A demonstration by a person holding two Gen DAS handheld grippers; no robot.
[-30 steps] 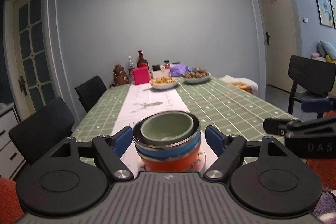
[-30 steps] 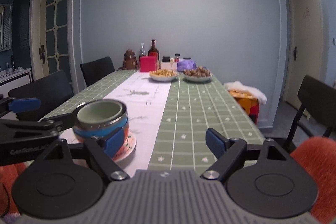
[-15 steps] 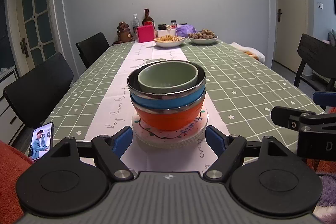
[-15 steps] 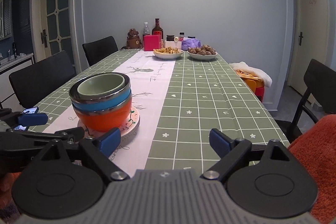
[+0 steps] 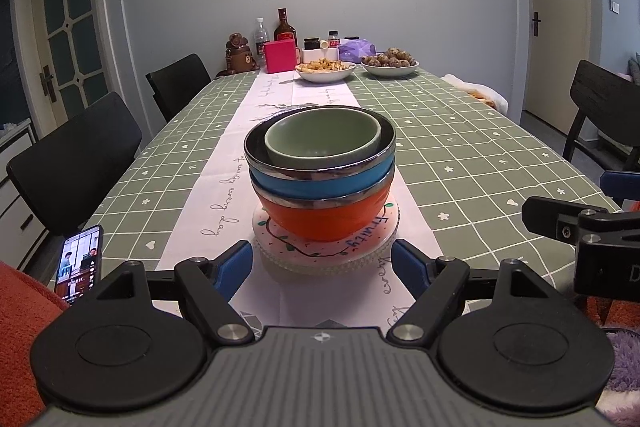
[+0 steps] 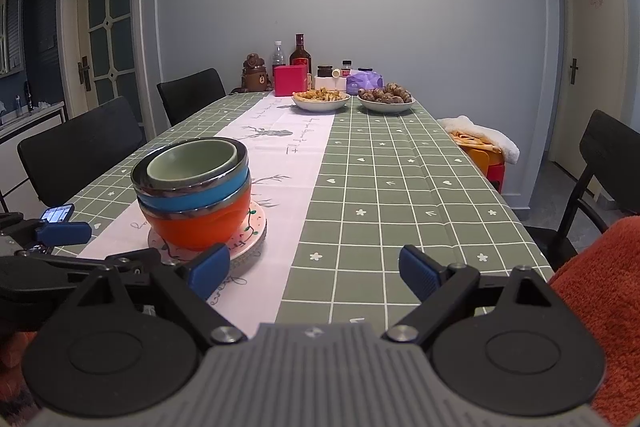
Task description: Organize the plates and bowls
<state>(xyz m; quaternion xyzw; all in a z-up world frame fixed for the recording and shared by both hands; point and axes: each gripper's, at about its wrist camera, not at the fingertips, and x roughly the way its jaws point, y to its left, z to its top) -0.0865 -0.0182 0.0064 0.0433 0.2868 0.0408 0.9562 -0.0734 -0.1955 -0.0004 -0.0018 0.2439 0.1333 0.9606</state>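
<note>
Orange bowl (image 5: 324, 217) stack on plate (image 5: 372, 239), centre frame.
Showed phone (image 5: 79, 264) screen lower left only from left wrist; left gripper (image 5: 322, 261) and right gripper (image 6: 314, 269) both gaped empty.

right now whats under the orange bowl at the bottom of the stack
A round white plate with green vine drawing and lettering sits under the orange bowl, on the white table runner. The plate's centre is covered by the bowl, so its middle pattern cannot be seen.

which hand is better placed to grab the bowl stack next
Left. The left tool sits open and centred on the bowl stack. The right tool, also open, points past it at bare tablecloth.
</note>
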